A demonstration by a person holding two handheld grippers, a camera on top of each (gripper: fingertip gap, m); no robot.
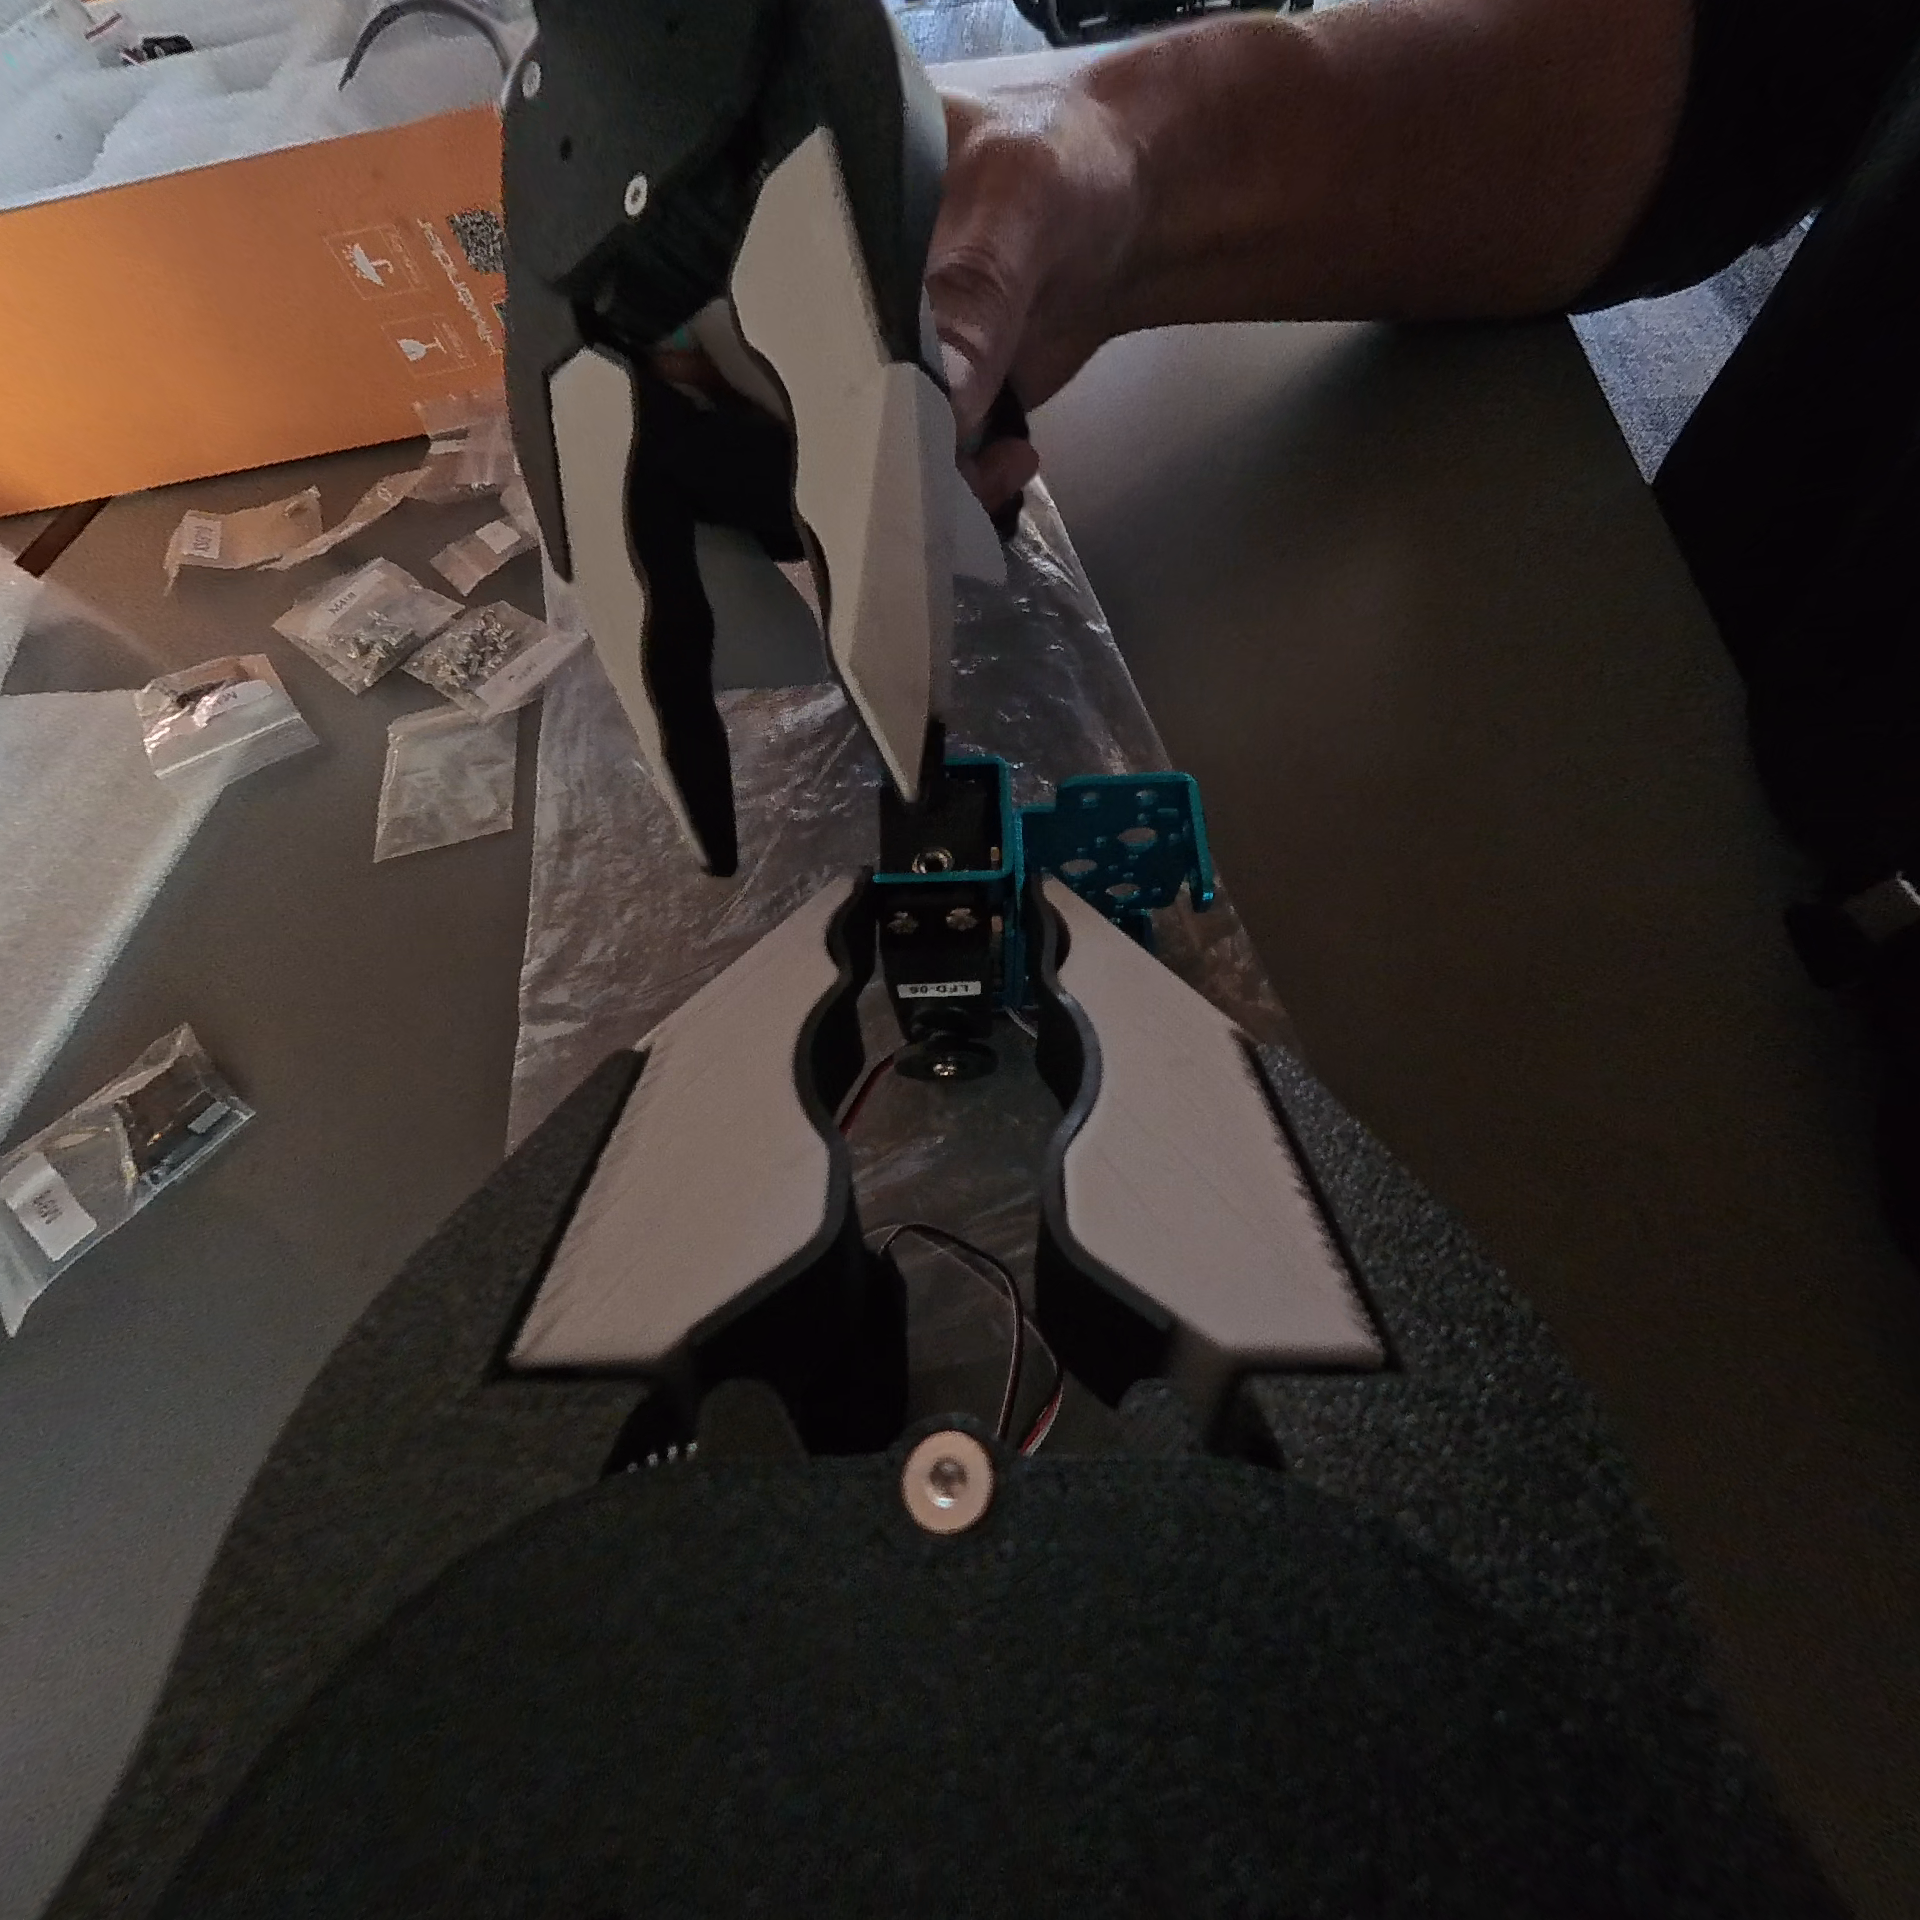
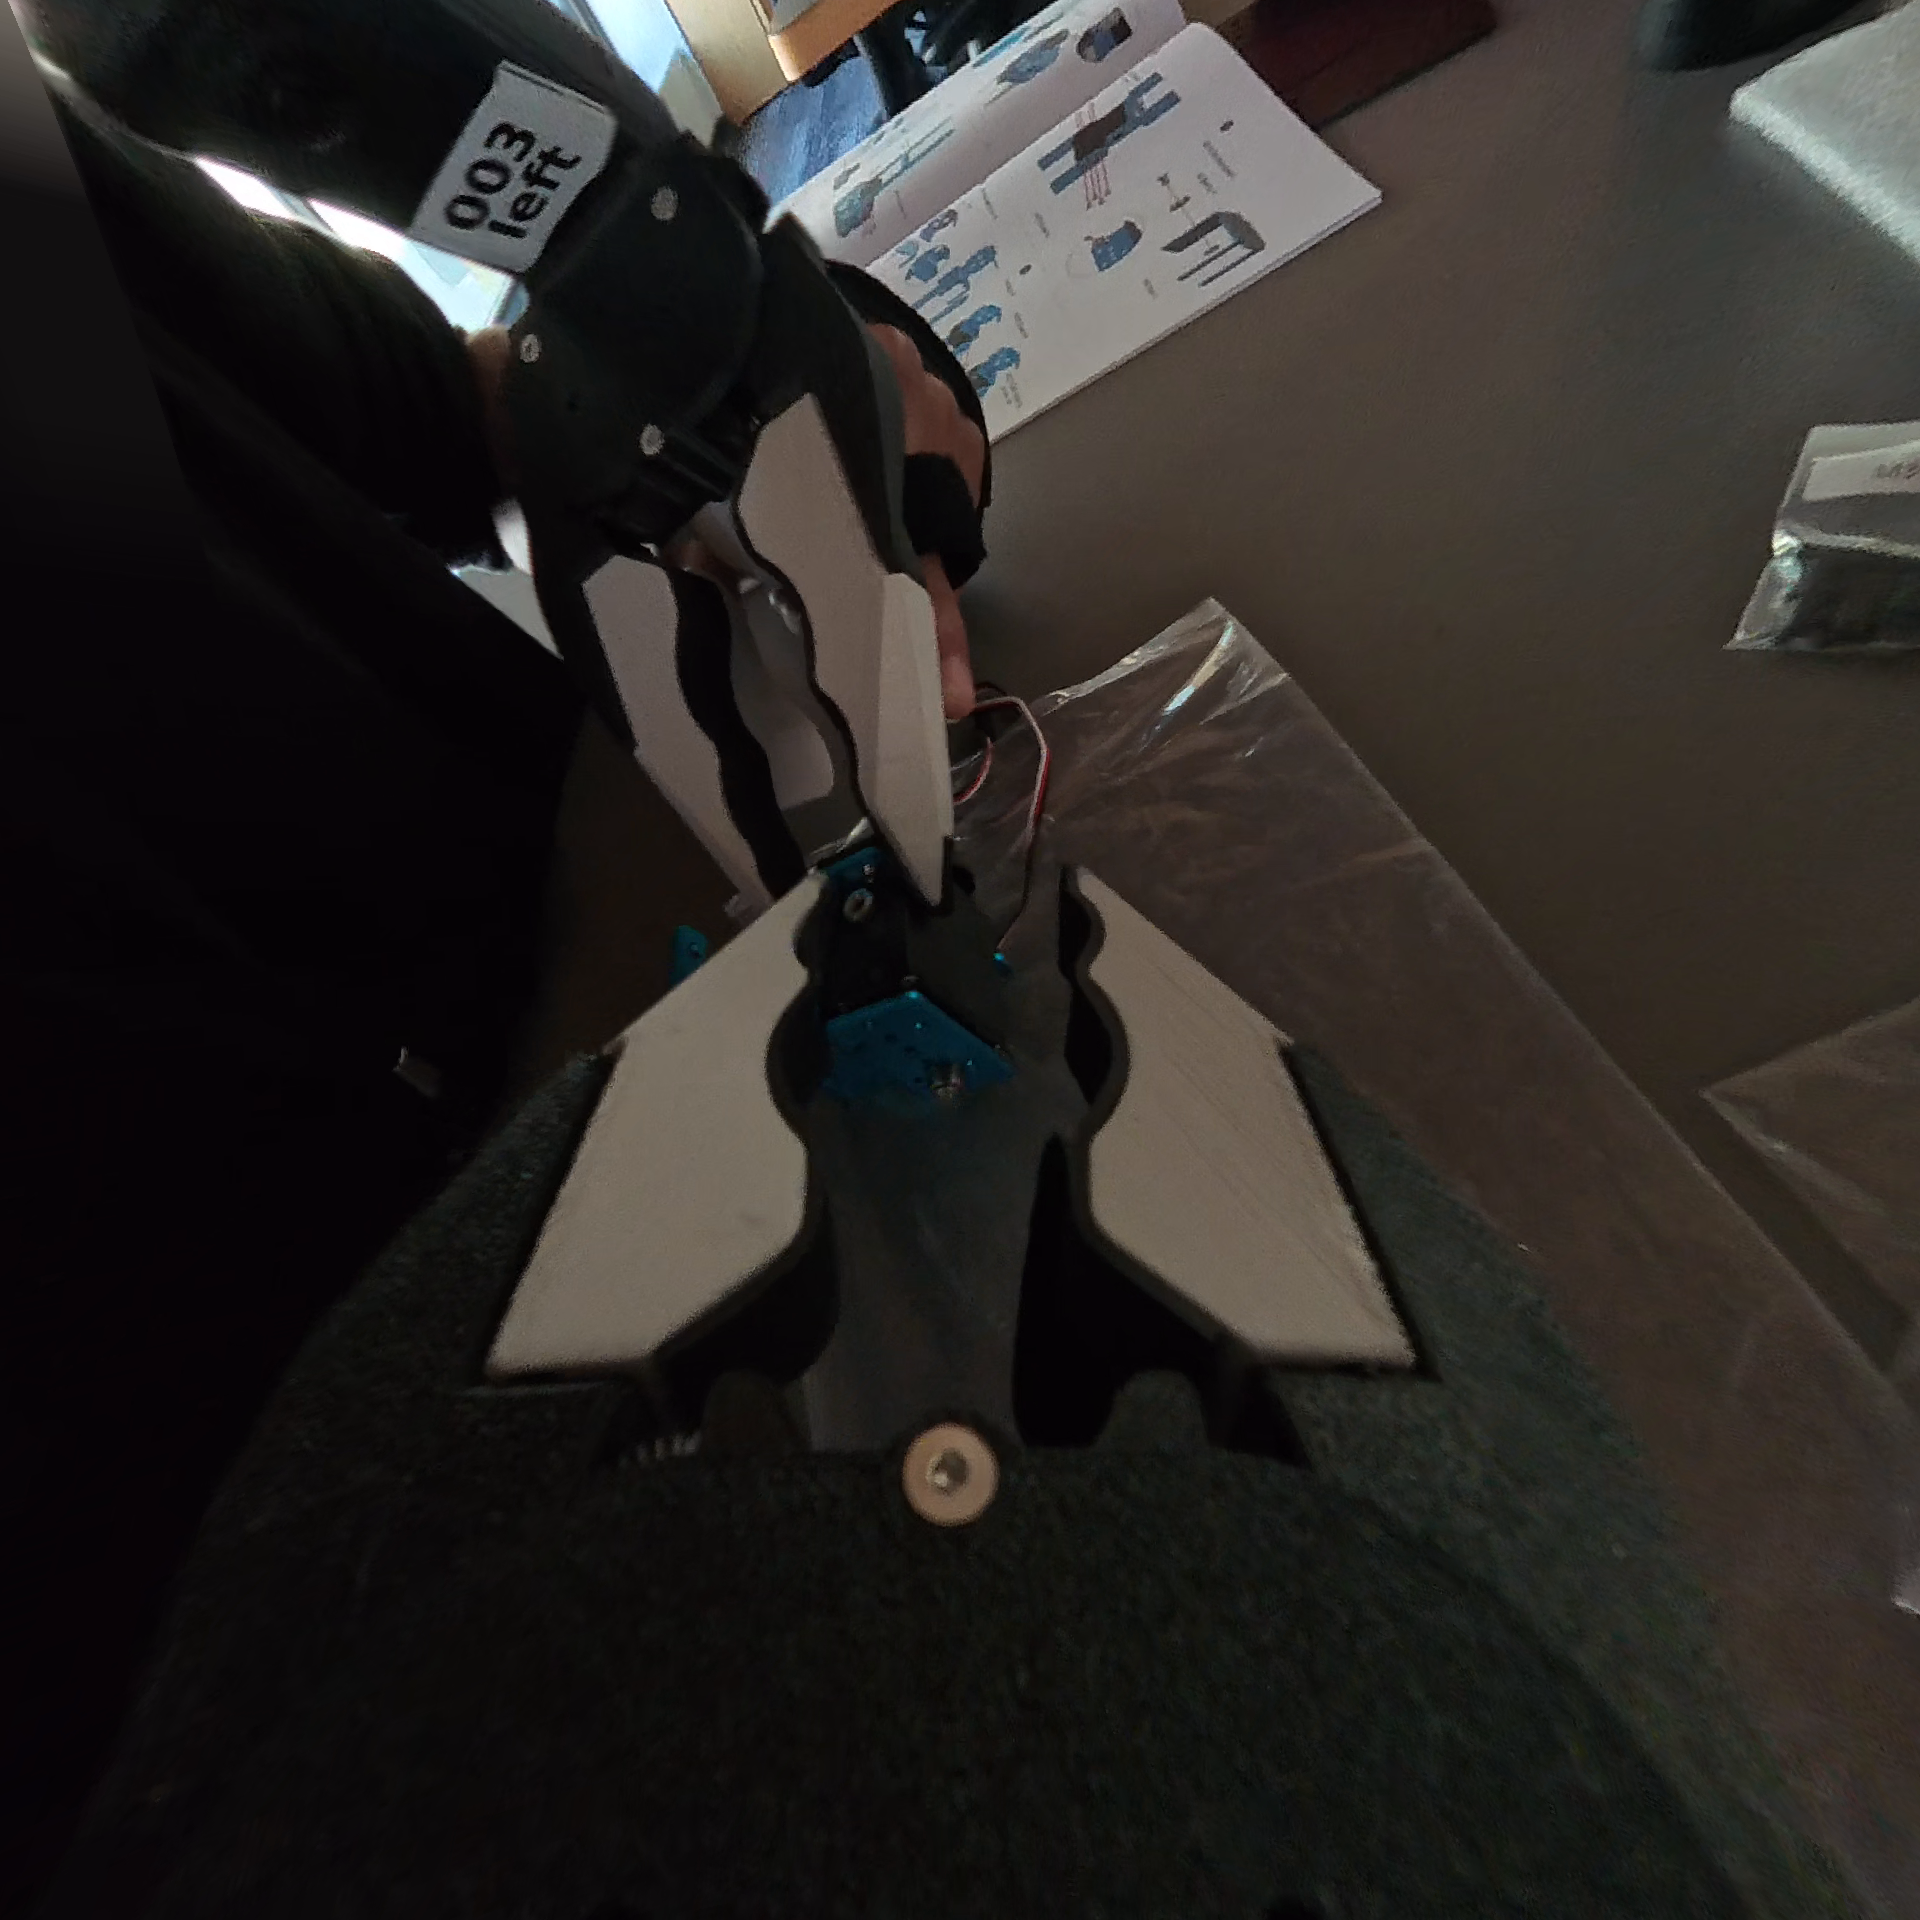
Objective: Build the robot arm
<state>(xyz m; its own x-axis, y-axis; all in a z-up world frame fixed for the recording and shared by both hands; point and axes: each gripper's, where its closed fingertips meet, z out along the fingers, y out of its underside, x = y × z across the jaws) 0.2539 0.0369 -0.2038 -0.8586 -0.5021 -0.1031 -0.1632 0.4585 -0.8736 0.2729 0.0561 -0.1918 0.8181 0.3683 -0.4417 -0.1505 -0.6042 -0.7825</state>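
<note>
Between the left gripper (image 1: 945,914) fingers, closed against its sides: black servo (image 1: 932,951) in teal bracket (image 1: 1127,847), on plastic sheet (image 1: 1049,665) on table (image 1: 1403,727). Right gripper (image 1: 821,826) fingers apart (one tip touching the servo top). Judgement: steady hold, press gently, mind wires (image 2: 1023,743).

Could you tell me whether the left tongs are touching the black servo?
Touching: in the left wrist view the left tongs close on the black servo from both sides, no gap visible.
</note>
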